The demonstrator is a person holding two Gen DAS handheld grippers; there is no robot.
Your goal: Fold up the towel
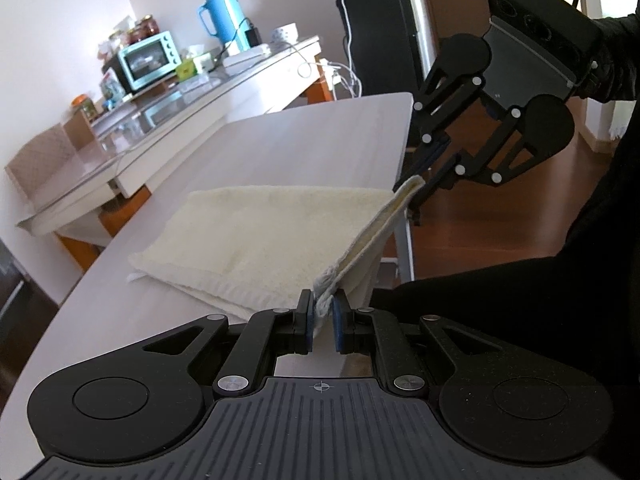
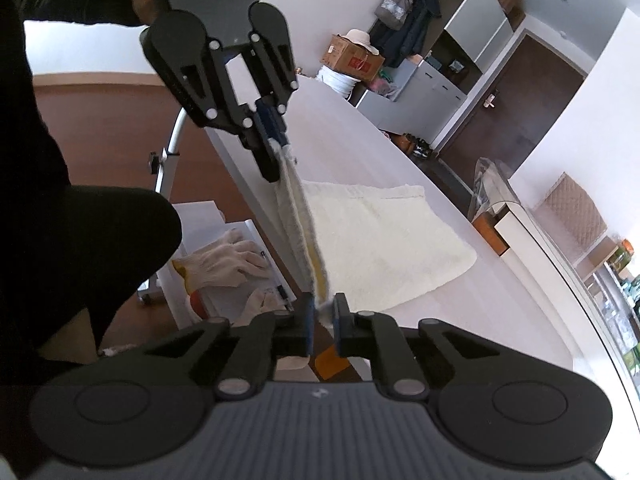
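The fingers [image 1: 308, 320] of the left gripper [image 1: 322, 322] are seen clamped on one corner of the cream towel [image 1: 256, 236], the bunched hem being pinched between the blue pads at the near edge of the bench [image 1: 312, 140]. The fingers [image 2: 306, 322] of the right gripper [image 2: 322, 320] are likewise closed on the opposite corner of the same edge, with the folded hem caught between them. Between the two grips the edge of the towel [image 2: 380, 240] is held taut and lifted, running as a narrow doubled band from one gripper to the other, above the bench's near edge. The rest of the towel is laid flat on the pale bench [image 2: 460, 300], already doubled, with its far edge resting well inside the surface. In the left wrist view the right gripper [image 1: 416, 190] is seen from the side, held by a dark sleeve [image 1: 612, 64]; in the right wrist view the left gripper [image 2: 276, 148] is seen in the same way. Beyond the bench, a second counter [image 1: 240, 92] is seen carrying a small teal oven [image 1: 150, 60] and a blue flask [image 1: 224, 12]. Beside the bench, low down, white work gloves [image 2: 224, 264] are seen lying on papers, above a wooden floor [image 1: 500, 208].
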